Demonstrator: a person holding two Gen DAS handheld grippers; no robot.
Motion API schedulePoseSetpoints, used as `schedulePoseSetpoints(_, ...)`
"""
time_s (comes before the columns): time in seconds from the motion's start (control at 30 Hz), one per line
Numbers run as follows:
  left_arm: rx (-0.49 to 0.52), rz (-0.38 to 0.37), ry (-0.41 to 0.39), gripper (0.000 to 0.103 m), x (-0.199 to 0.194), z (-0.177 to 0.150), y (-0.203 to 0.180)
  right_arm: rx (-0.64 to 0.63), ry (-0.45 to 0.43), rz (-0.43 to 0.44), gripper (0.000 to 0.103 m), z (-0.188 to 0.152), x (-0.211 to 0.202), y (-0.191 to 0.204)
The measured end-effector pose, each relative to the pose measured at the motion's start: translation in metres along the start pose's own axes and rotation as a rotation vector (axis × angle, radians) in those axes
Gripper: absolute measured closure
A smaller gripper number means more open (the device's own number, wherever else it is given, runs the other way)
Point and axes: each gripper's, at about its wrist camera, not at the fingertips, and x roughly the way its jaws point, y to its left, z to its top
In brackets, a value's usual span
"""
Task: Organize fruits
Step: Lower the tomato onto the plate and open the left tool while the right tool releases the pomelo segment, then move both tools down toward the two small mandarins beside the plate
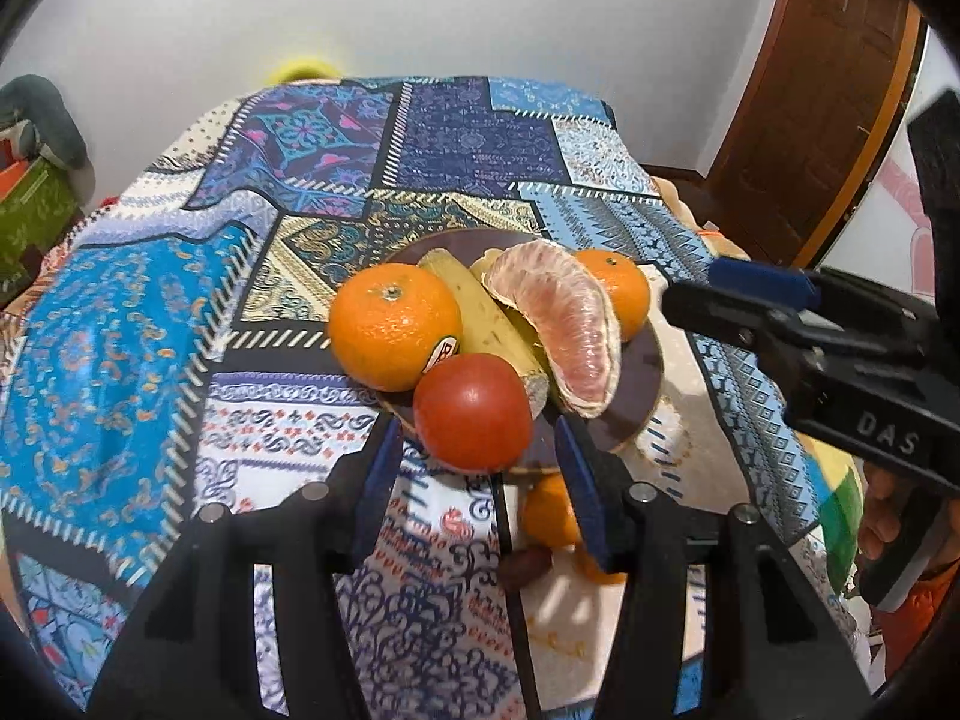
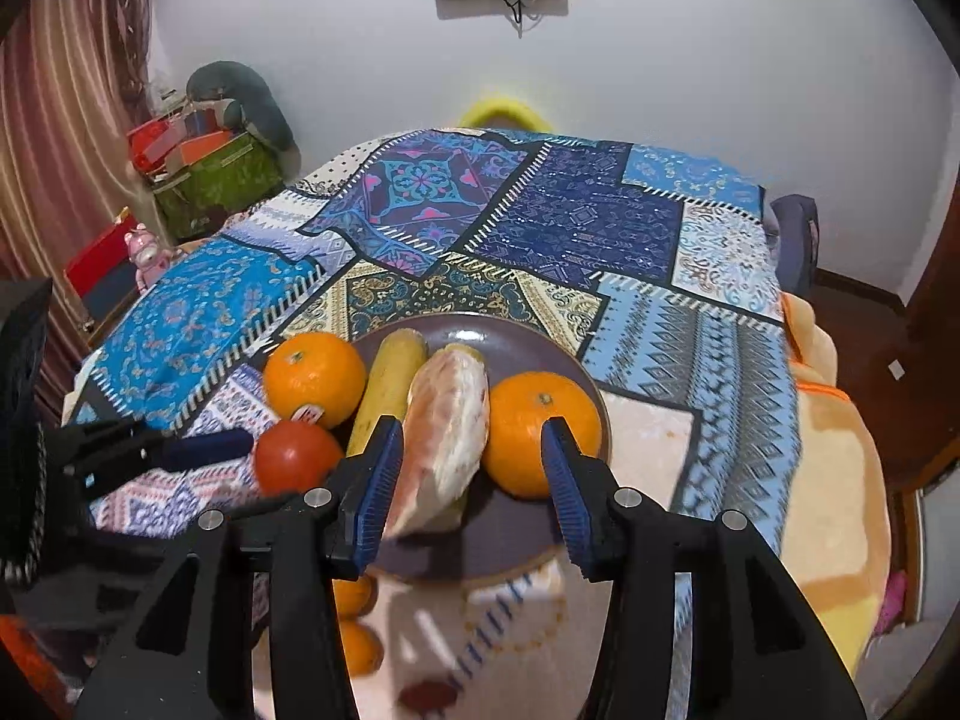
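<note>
Both of your jaws are spread wide with nothing between the pads, so neither one is gripping yet. Your left gripper (image 1: 480, 489) sits low in front of the round dark purple plate (image 1: 645, 360), its blue-padded fingers either side of the red tomato (image 1: 474, 411) on the plate's near-left edge, but not touching it as far as I can tell. Going left to right across that plate: a big orange mandarin with a sticker (image 1: 393, 324), then the yellow banana (image 1: 480, 315) lying lengthwise, then the peeled pinkish pomelo wedge (image 1: 561, 324) leaning over the banana, then a second, smaller orange mandarin (image 1: 618, 291) at the far right. Your right gripper (image 2: 471, 489) hangs over the near side of the same plate, the left pad just beside the pomelo wedge and the right pad in front of that right-hand mandarin. A couple more small oranges (image 2: 354, 621) sit on the cloth below the plate's near rim, partly hidden by the gripper body. Everything's on the patchwork blue patterned tablecloth (image 1: 120, 330).
</note>
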Motion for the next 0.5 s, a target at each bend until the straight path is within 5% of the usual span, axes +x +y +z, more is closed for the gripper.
schedulePoseSetpoints(0.5,0.000,0.044,-0.066,0.041,-0.078,-0.029,-0.001,-0.013,0.029,-0.011,0.046,-0.047,-0.040,0.031)
